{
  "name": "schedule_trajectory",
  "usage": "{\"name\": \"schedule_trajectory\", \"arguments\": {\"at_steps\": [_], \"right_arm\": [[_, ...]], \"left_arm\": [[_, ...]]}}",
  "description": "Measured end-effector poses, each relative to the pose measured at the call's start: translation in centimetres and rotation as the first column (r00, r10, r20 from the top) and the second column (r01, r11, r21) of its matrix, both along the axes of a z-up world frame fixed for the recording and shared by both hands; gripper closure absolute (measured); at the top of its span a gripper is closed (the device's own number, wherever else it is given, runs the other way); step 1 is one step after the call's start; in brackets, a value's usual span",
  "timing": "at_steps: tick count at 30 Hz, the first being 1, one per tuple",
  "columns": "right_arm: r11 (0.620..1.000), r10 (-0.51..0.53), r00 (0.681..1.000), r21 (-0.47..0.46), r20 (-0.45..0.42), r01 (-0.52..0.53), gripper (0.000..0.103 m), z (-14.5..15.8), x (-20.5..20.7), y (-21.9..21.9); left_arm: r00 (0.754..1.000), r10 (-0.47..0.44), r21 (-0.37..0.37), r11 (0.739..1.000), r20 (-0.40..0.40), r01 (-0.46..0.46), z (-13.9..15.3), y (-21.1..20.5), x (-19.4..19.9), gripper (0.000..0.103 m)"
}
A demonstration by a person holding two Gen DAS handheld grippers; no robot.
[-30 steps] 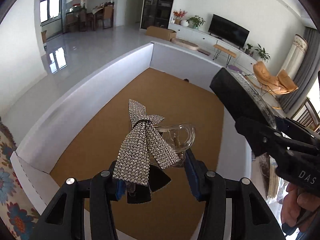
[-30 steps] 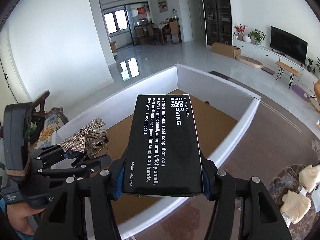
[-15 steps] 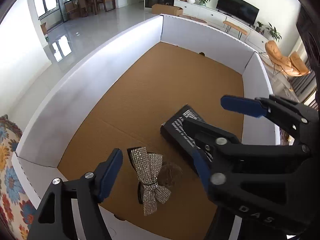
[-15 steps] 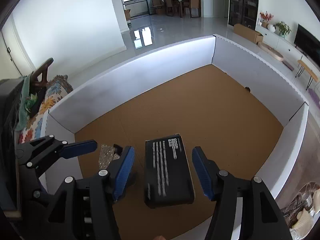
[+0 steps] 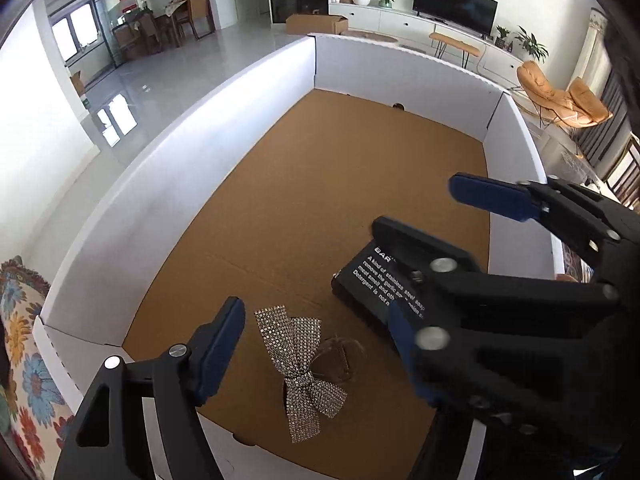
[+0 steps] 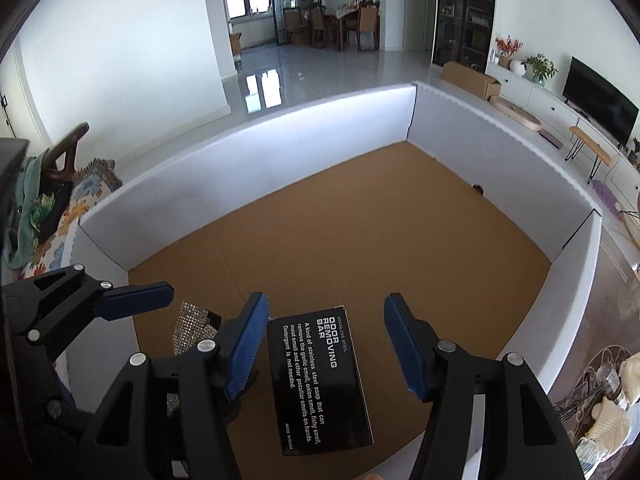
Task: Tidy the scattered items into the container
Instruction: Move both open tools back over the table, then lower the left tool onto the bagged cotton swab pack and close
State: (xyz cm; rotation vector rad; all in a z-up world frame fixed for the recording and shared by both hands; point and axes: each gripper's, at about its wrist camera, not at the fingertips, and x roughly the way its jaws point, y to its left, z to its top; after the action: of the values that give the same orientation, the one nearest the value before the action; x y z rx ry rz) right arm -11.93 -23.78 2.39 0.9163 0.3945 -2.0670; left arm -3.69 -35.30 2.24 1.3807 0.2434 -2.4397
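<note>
black box [image 6: 320,380] below right hand-held gripper [image 6: 326,350] — apart, seemingly

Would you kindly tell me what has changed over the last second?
Both tongs let go: the left tongs dropped the rhinestone bow clip and the right tongs the black soap box. Both now lie apart on the floor of the cardboard box, which stayed put.

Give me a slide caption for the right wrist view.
Open right gripper above black soap box lying in cardboard container.
</note>
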Motion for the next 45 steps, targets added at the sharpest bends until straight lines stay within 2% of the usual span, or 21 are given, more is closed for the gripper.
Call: {"name": "schedule_trajectory", "arguments": {"at_steps": [3, 6, 8, 10, 11, 12, 14, 16, 19, 21, 24, 27, 31, 36, 40, 45], "right_arm": [[0.988, -0.088, 0.988, -0.139, -0.129, 0.069, 0.042, 2.8, 1.3, 4.6], [0.963, -0.166, 0.974, -0.238, -0.153, 0.127, 0.042, 4.2, 2.3, 11.2], [0.95, -0.236, 0.957, -0.248, -0.168, 0.191, 0.042, 4.0, 2.6, 16.2], [0.928, -0.333, 0.925, -0.236, -0.18, 0.288, 0.042, 3.0, 2.9, 21.6], [0.911, -0.385, 0.906, -0.227, -0.173, 0.344, 0.042, 2.2, 2.9, 24.5], [0.892, -0.435, 0.887, -0.211, -0.158, 0.4, 0.042, 1.4, 2.9, 27.4], [0.843, -0.533, 0.837, -0.162, -0.12, 0.513, 0.042, -0.3, 2.7, 33.4], [0.79, -0.612, 0.788, -0.097, -0.073, 0.605, 0.042, -2.2, 2.5, 38.9], [0.711, -0.703, 0.71, -0.015, -0.023, 0.703, 0.042, -4.8, 2.6, 45.7], [0.667, -0.745, 0.667, 0.0, 0.02, 0.745, 0.042, -6.0, 3.1, 48.6], [0.642, -0.767, 0.64, 0.032, 0.051, 0.766, 0.042, -7.2, 3.6, 50.1], [0.632, -0.775, 0.63, 0.076, 0.059, 0.771, 0.042, -8.4, 3.3, 49.8], [0.63, -0.775, 0.631, 0.098, 0.024, 0.77, 0.041, -9.0, 2.7, 48.9], [0.627, -0.778, 0.628, 0.104, 0.02, 0.772, 0.039, -9.1, 0.9, 48.2], [0.622, -0.782, 0.623, 0.106, 0.029, 0.776, 0.03, -9.1, -1.4, 48.0], [0.618, -0.785, 0.619, 0.107, 0.03, 0.779, 0.029, -9.1, -2.8, 48.1]], "left_arm": [[0.994, 0.064, -0.042, 0.997, -0.093, -0.068, 1.2, 0.6, 1.6, 0.03], [0.98, 0.051, -0.039, 0.997, -0.195, -0.059, 3.4, 2.8, 3.3, 0.03], [0.969, -0.007, -0.038, 0.999, -0.248, -0.002, 4.7, 5.8, 3.9, 0.03], [0.953, -0.096, -0.03, 0.995, -0.289, 0.091, 5.8, 9.8, 4.1, 0.029], [0.943, -0.143, -0.026, 0.99, -0.301, 0.142, 6.0, 12.1, 4.0, 0.023], [0.932, -0.195, -0.022, 0.98, -0.307, 0.198, 5.9, 14.6, 3.8, 0.008], [0.906, -0.302, -0.011, 0.95, -0.295, 0.313, 4.7, 19.8, 3.5, 0.001], [0.88, -0.396, 0.0, 0.912, -0.262, 0.41, 2.1, 24.4, 2.9, 0.001], [0.846, -0.495, -0.013, 0.864, -0.197, 0.503, -2.4, 29.4, 2.2, 0.001], [0.83, -0.526, -0.035, 0.848, -0.183, 0.529, -4.6, 31.4, 1.6, 0.001], [0.827, -0.534, 0.007, 0.839, -0.175, 0.544, -6.2, 32.2, 0.7, 0.001], [0.808, -0.564, 0.055, 0.813, -0.171, 0.58, -7.0, 32.6, -0.4, 0.001], [0.776, -0.617, 0.04, 0.779, -0.134, 0.626, -8.4, 33.7, -0.6, 0.001], [0.777, -0.621, 0.031, 0.779, -0.102, 0.627, -9.1, 34.5, -2.3, 0.001], [0.779, -0.624, -0.02, 0.781, -0.058, 0.624, -9.5, 35.9, -4.4, 0.0], [0.81, -0.584, -0.017, 0.811, -0.058, 0.584, -9.5, 36.5, -7.1, 0.0]]}}
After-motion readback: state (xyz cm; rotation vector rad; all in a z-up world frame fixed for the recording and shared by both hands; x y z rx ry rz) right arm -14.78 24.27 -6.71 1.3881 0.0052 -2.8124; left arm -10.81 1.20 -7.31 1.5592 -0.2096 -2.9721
